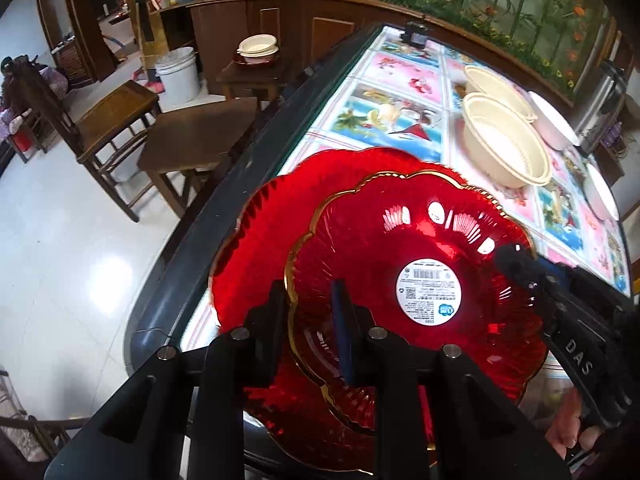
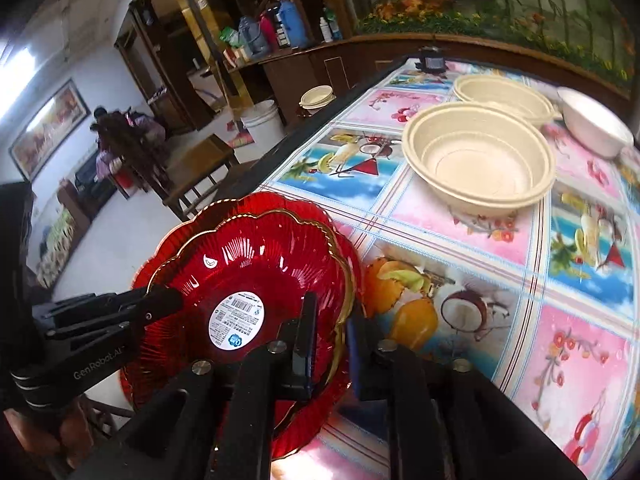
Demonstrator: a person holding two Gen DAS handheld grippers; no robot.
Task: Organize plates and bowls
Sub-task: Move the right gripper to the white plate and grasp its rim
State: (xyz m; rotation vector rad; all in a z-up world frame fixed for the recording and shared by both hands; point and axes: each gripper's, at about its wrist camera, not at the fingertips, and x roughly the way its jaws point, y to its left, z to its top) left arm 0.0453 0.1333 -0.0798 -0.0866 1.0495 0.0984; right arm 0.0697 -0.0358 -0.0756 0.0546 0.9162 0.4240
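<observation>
A red scalloped glass plate with a gold rim and a round white label (image 1: 424, 280) (image 2: 248, 292) sits nested on a larger red plate (image 1: 256, 248) (image 2: 168, 240) at the table's near left corner. My left gripper (image 1: 310, 320) straddles the upper plate's near-left rim, jaws closed on it. My right gripper (image 2: 330, 336) grips the same plate's right rim; its fingers also show in the left wrist view (image 1: 520, 268). The left gripper also shows in the right wrist view (image 2: 160, 304).
Two stacks of cream bowls (image 2: 480, 160) (image 2: 508, 96) and white dishes (image 2: 592, 124) (image 1: 600, 196) stand further back on the picture-print tablecloth (image 2: 540, 300). Left of the table stand wooden stools (image 1: 192, 136), a white bucket (image 1: 178, 76) and more bowls on a side stool (image 1: 258, 50).
</observation>
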